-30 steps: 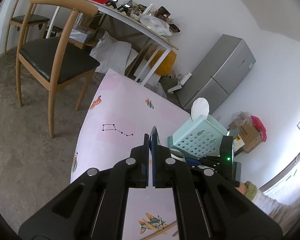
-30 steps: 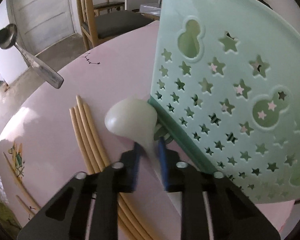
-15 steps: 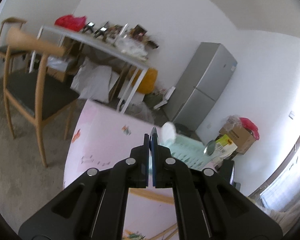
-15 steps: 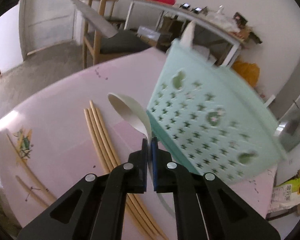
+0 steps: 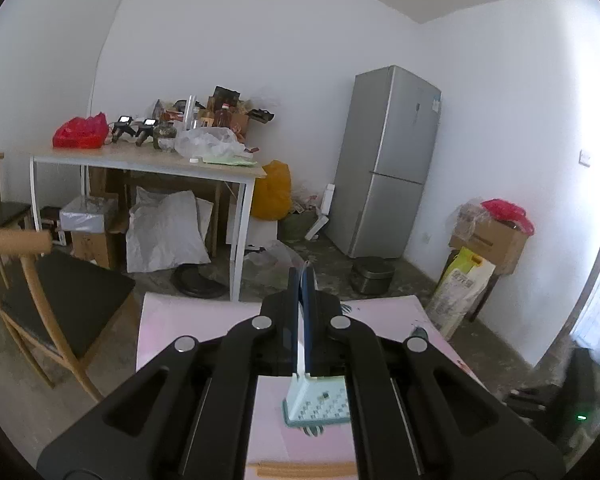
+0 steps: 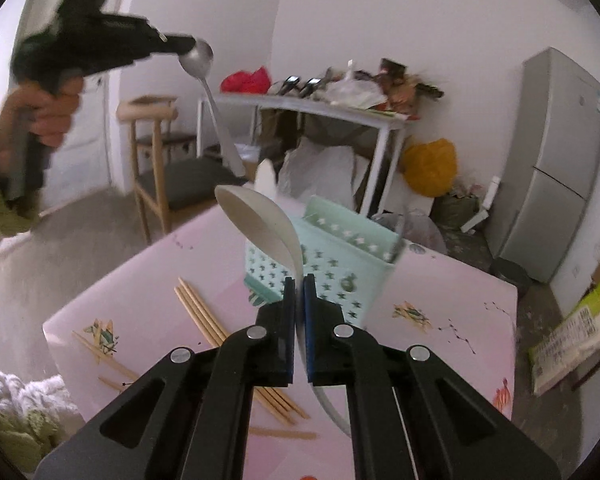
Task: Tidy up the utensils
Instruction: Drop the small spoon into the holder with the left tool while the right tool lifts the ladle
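Note:
My right gripper [image 6: 299,280] is shut on a white ceramic spoon [image 6: 260,224] and holds it in the air above the pink table [image 6: 440,344], in front of the mint green star-pierced basket [image 6: 340,268]. The left gripper [image 6: 168,42], seen at upper left in the right wrist view, is shut on a metal spoon [image 6: 216,108] that hangs handle down, high above the table. In the left wrist view my left gripper [image 5: 301,280] has its jaws together, and the basket [image 5: 320,404] lies far below it. Several wooden chopsticks [image 6: 208,324] lie on the table left of the basket. A white spoon [image 6: 266,178] stands in the basket.
A wooden chair [image 6: 160,168] stands beyond the table's far left corner. A cluttered white side table [image 5: 148,160] and a grey fridge [image 5: 384,160] stand by the back wall. Boxes and bags [image 5: 488,236] sit on the floor at right.
Both grippers have risen well above the table. My right gripper closed on the white spoon and lifted it off the table. The left gripper carried the metal spoon upward.

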